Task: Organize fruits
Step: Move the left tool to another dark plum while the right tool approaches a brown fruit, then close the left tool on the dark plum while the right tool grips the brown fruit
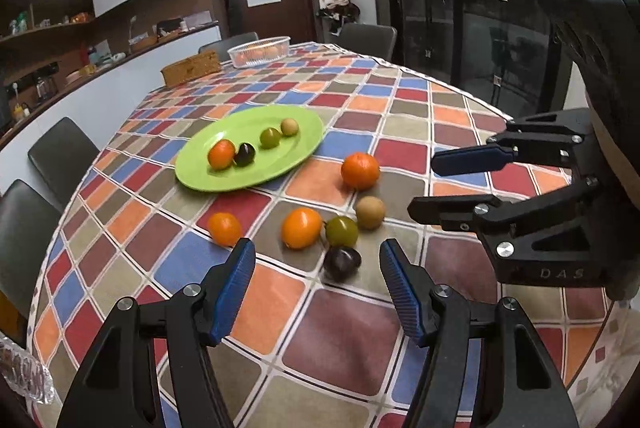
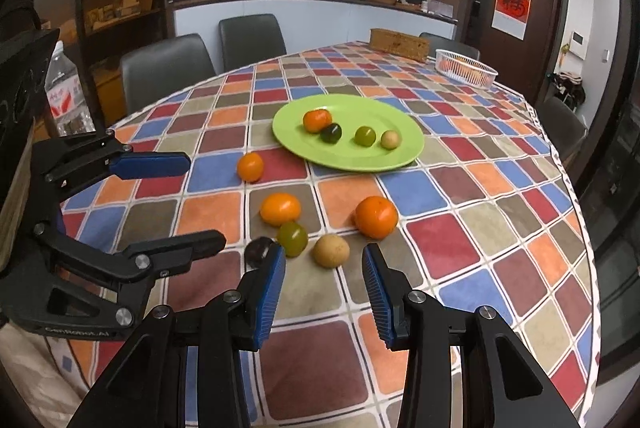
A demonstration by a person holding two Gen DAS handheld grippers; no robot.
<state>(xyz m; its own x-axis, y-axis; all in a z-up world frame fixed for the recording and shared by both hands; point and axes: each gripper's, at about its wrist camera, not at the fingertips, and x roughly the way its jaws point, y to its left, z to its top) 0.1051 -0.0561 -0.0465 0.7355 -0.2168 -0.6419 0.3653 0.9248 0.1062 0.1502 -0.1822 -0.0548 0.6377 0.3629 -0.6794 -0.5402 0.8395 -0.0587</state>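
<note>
Setting: dining room with dark door, wall shelving, grey chairs; round table [image 1: 420, 100] under a chequered cloth of red, blue, orange and olive squares.

Left wrist view:
- Green plate [image 1: 288, 164], at 11 o'clock from the loose fruit, holding four pieces in a row: orange fruit [image 1: 221, 154] touching dark plum [image 1: 244, 153], then green plum [image 1: 270, 137], then tan fruit [image 1: 289, 127].
- Loose on the cloth, six pieces: large orange [image 1: 360, 170] at 1 o'clock of the cluster; tan round fruit [image 1: 370, 212]; olive-green plum [image 1: 341, 231] touching oval orange fruit [image 1: 301, 228]; small orange [image 1: 224, 228] at 9 o'clock, apart; dark purple plum [image 1: 342, 263] nearest the camera.
- Left gripper [image 1: 318, 292]: jaws wide, empty, the dark purple plum just beyond and between the tips.
- Right gripper [image 1: 424, 184], at 3 o'clock: jaws apart, empty.
- White mesh basket [image 1: 260, 51] and brown box [image 1: 191, 69] at the far edge, 12 o'clock.

Right wrist view:
- Same plate and row of four; same six loose pieces.
- Right gripper jaws wide, empty, the tan round fruit just ahead of the gap.
- Left gripper at 9 o'clock, jaws apart, empty.
- Water bottle [image 2: 66, 92] at 10 o'clock.

Status, judged: four of ten placed, apparently one of each kind; six remain.
</note>
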